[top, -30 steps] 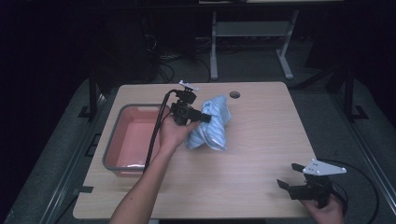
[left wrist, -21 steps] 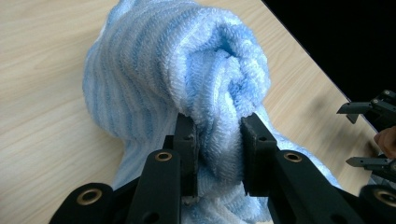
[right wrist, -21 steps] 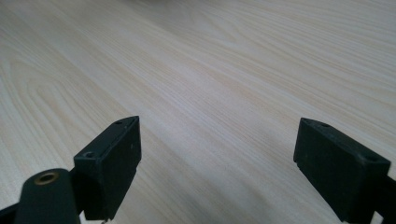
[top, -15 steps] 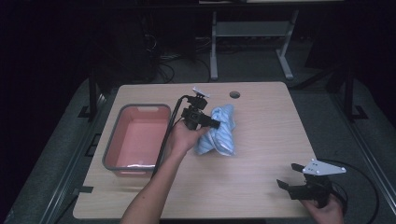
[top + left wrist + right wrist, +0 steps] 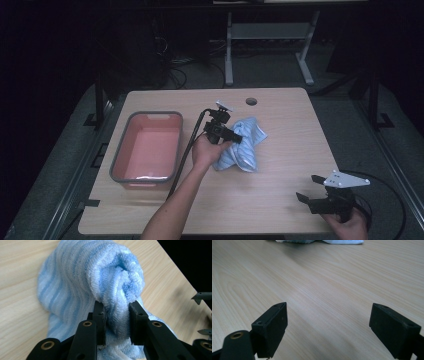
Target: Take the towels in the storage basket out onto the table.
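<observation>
We found the blue-and-white striped towel (image 5: 244, 146) bunched in a heap just right of the frame's centre in the high view, lying on the counter (image 5: 280, 125). In the left gripper view the towel (image 5: 87, 282) filled the upper middle of the frame, a thick twisted fold of it pinched between the two black jaws, with the rest of the cloth spread on the wood behind. The left tool (image 5: 239, 138) was thus clamped on the towel, its pads (image 5: 100, 315) pressing into the terry from both sides. The person's left hand (image 5: 205, 150) gripped that tool at the towel's left edge, the forearm entering from the bottom of the frame, and a black cable trailed down beside it.

We noted a pink tub with a grey rim (image 5: 145, 115) to the left of the towel, near it but not touching.

The right tool (image 5: 310, 189) sat at the lower right of the high view, well apart from the towel, held by the right hand (image 5: 347, 227) at the counter's edge. In the right gripper view its jaws stood wide apart with bare wood between them, and the towel's edge (image 5: 342, 241) showed at the top of the frame.
</observation>
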`<state>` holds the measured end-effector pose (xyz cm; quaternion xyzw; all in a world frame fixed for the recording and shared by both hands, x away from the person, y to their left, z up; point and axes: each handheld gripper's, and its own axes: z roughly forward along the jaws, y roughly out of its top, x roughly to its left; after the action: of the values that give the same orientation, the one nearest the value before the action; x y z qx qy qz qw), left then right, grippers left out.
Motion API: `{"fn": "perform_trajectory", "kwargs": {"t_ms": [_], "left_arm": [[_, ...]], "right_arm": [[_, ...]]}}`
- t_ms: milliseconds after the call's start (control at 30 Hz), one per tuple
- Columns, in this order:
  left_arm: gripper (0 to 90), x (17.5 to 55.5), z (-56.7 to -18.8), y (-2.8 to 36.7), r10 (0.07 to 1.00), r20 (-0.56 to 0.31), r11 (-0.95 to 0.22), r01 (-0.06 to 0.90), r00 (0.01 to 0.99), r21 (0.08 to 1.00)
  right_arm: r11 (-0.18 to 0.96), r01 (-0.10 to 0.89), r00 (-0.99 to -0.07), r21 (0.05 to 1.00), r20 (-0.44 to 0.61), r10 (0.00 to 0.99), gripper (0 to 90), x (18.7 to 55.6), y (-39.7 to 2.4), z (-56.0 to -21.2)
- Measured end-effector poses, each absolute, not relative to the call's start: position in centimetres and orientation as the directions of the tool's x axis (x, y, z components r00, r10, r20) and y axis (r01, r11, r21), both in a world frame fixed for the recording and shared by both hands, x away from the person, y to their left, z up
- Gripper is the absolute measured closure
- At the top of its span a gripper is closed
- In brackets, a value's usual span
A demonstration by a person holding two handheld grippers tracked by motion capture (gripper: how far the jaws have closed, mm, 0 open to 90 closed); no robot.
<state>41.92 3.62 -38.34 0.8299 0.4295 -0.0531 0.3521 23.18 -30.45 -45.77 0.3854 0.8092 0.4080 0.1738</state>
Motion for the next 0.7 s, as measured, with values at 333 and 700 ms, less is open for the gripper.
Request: {"fn": "perform_trajectory", "kwargs": {"t_ms": [333, 700], "left_arm": [[69.6, 42.0, -39.8, 2.3, 0.676, -0.382, -0.402, 0.749, 0.631, 0.527], [67.9, 41.9, -41.2, 1.4, 0.679, -0.377, -0.41, 0.751, 0.63, 0.518]], "right_arm": [[0.369, 0.482, -0.643, 0.794, 0.035, 0.765, 14.4, 23.2, -30.5, -45.8], [0.375, 0.48, -0.645, 0.793, 0.03, 0.764, 14.5, 23.2, -30.3, -45.8]]}}
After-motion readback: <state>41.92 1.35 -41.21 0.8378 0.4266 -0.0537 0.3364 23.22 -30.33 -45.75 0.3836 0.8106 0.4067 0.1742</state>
